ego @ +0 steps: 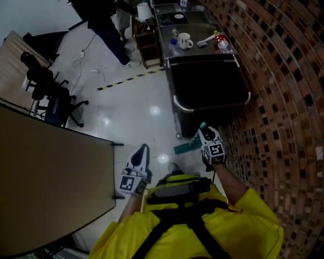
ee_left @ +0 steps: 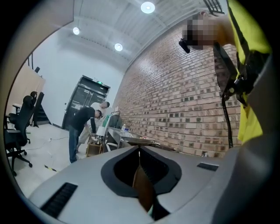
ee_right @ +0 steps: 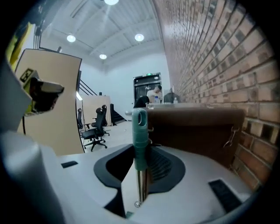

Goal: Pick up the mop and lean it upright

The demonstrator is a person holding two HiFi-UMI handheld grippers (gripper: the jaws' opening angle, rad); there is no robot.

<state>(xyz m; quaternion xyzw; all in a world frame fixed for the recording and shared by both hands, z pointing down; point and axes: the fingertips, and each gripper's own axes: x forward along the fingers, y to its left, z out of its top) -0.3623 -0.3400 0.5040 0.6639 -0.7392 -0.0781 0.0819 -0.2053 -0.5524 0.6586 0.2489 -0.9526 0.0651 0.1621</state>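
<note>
While my right claw [ee_right: 141, 177] clamps the one mop [ee_right: 140, 127] by its green-capped handle, my left claw [ee_left: 140, 168] hangs pinched shut, empty.

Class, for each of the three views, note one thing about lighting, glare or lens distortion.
Head view: dim, with glare spots on the glossy floor. Left gripper view: ceiling lamps flare white, corners dark. Right gripper view: brick wall bends and smears near the edge; mop handle is sharp.
</note>
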